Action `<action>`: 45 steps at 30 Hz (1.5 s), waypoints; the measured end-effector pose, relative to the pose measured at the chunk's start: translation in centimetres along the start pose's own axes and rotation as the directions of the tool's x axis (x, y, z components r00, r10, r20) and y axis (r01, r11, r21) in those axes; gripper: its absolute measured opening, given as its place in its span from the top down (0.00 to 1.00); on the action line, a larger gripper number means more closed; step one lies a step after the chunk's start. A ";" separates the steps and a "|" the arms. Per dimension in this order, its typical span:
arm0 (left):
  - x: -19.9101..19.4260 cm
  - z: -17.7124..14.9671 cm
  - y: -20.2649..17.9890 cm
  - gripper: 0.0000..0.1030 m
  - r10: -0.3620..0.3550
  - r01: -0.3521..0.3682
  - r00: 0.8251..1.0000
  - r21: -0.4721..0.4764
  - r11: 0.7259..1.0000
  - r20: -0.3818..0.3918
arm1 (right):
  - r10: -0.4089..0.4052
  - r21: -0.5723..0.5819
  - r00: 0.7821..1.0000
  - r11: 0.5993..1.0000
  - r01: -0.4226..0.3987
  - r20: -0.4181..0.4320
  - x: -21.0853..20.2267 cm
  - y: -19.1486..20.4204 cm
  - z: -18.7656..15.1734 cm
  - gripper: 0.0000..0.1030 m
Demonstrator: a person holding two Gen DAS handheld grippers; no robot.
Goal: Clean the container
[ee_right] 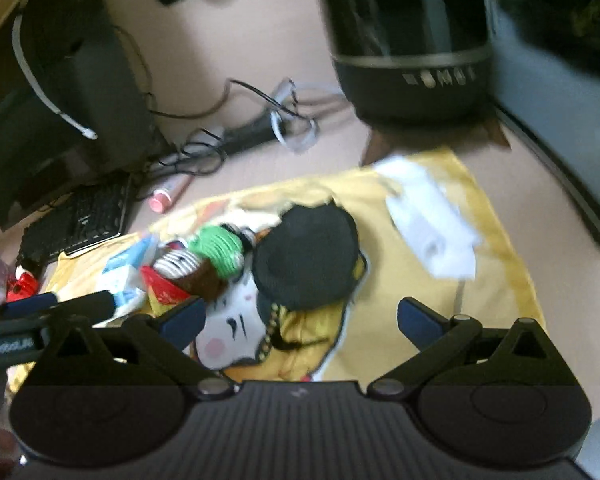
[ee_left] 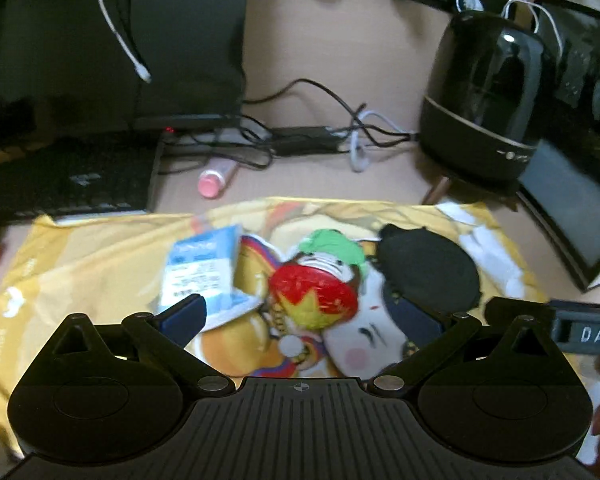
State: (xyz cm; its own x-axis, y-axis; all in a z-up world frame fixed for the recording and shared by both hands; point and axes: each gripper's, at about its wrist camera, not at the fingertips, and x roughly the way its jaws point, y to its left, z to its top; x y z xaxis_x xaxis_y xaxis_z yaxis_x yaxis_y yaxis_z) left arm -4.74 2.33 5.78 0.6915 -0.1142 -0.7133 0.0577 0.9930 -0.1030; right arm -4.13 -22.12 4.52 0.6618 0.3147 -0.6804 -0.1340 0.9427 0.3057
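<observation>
Yellow printed cloth (ee_left: 100, 256) covers the table ahead of both grippers. Left gripper (ee_left: 300, 312): jaws spread, holding nothing; blue-white carton (ee_left: 198, 268) ahead-left, red-lidded container (ee_left: 314, 296) directly ahead, contents not visible. Right gripper (ee_right: 300, 320): jaws spread, empty; black cap (ee_right: 308, 256) just ahead. I judge the approach step in hand; next, I must close on the container squarely.

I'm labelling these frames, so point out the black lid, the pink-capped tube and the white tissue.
black lid (ee_right: 306, 254), right wrist view, middle of its dark top.
pink-capped tube (ee_left: 211, 183), left wrist view, on the pink cap end.
white tissue (ee_right: 432, 216), right wrist view, middle of the crumpled sheet.
</observation>
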 end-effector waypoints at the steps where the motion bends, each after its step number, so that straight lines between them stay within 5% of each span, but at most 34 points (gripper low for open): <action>1: 0.3 0.1 0.0 0.00 0.005 -0.005 1.000 0.004 1.000 -0.015 | -0.004 -0.024 1.000 1.000 0.005 0.008 0.0 0.4 0.0 0.00; 6: 1.2 -0.4 -1.0 0.00 0.096 -0.089 0.991 0.085 0.992 -0.092 | -0.017 -0.070 1.000 0.997 0.015 -0.021 0.5 1.7 0.2 0.00; 12: 0.5 -0.9 -0.4 0.00 0.070 -0.066 0.993 0.041 0.997 -0.091 | -0.034 -0.092 0.998 0.995 0.030 -0.046 0.6 2.5 -0.3 0.00; 20: 0.4 -1.2 -0.6 0.00 0.138 -0.132 0.985 0.064 0.989 -0.108 | -0.033 -0.102 0.997 0.994 0.026 -0.068 0.7 2.7 -0.7 0.00; 45: 0.2 -1.8 -0.2 0.00 0.167 -0.159 0.974 0.065 0.985 -0.155 | -0.010 -0.112 0.994 0.994 -0.002 -0.110 1.1 3.1 -1.0 0.00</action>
State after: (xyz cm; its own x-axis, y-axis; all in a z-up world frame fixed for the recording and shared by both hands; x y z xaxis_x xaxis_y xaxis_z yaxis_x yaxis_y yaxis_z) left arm -5.86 2.05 4.38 0.5717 0.0500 -0.8190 -0.0061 0.9984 0.0567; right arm -4.59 -18.75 4.05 0.5777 0.3152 -0.7529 -0.2172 0.9485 0.2305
